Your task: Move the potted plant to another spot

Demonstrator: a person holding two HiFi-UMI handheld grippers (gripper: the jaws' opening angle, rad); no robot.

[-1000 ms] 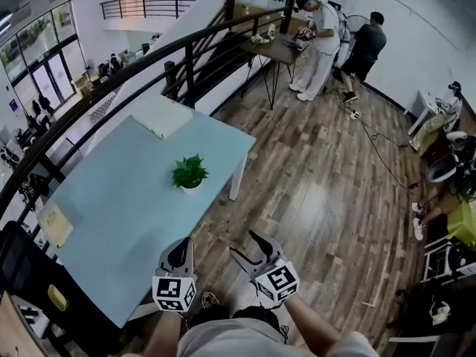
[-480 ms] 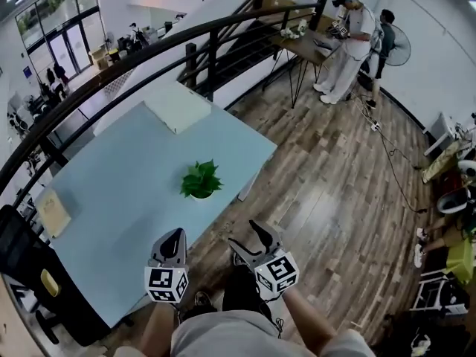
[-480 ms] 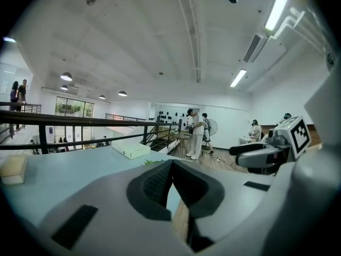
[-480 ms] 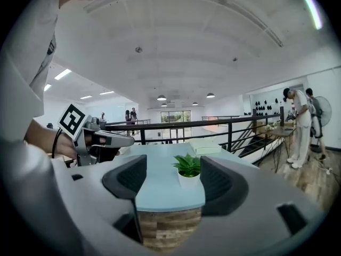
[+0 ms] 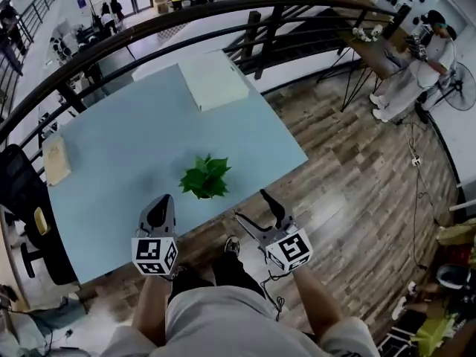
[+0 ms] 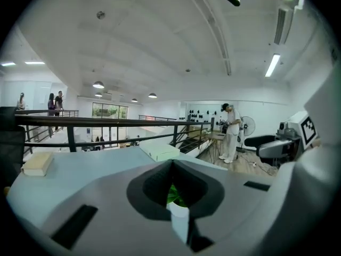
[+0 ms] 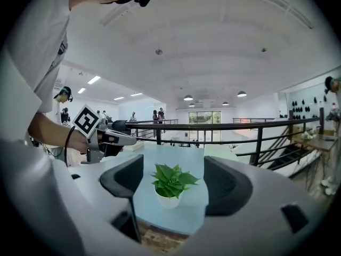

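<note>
Left gripper (image 5: 161, 202) closed, right gripper (image 5: 251, 206) fingers (image 7: 229, 185) just opening, nothing between

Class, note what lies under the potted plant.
The potted plant stands on the light blue table, near the edge closest to the person. From the head view its leaves cover most of the white pot; the tabletop directly beneath the pot is hidden.

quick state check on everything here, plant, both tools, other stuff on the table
potted plant: upright on the table near its front edge, untouched
left tool: shut, empty, short of the plant
right tool: open, jaws just been opening, nothing between them, plant ahead of the gap
white flat box: lying flat at the table's far edge
tan block: lying flat at the left end
</note>
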